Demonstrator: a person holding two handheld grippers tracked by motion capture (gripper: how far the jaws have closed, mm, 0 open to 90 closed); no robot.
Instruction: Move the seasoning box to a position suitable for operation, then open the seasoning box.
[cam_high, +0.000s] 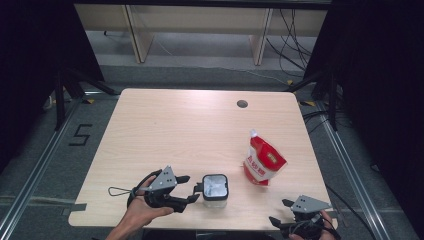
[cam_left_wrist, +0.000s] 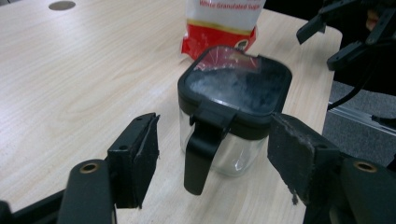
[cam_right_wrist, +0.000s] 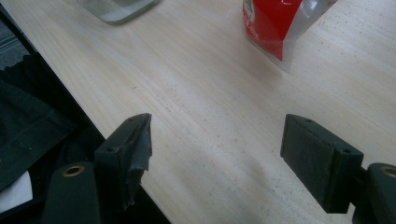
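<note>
Near the front edge of the wooden table (cam_high: 165, 120), just left of centre, we are looking at a small clear sugar jar (cam_high: 215, 190) with a black hinged lid, standing upright and shut, its black handle (cam_left_wrist: 201, 149) hanging down the side that faces our left gripper (cam_high: 192, 189). From that gripper's own view the jaws are standing apart, one pad on either side of the handle with clear air between pad and plastic, so nothing is being pinched; the handle's long axis is running top to bottom, straight down from the lid's tab, and it is lying dead ahead, between the two fingertips rather than off to one side. That is the relation we are judging the coming move by: whichever way the left hand goes, the handle is the first thing in its line. Our right gripper (cam_high: 280, 211) is resting at the table's near right corner, jaws spread wide over bare wood and holding nothing, well apart from the jar (the left hand is plainly the nearer one). A red and white pouch of white granulated sugar (cam_high: 262, 161) is leaning just behind and to the right of the jar, nearer the right hand's side.
</note>
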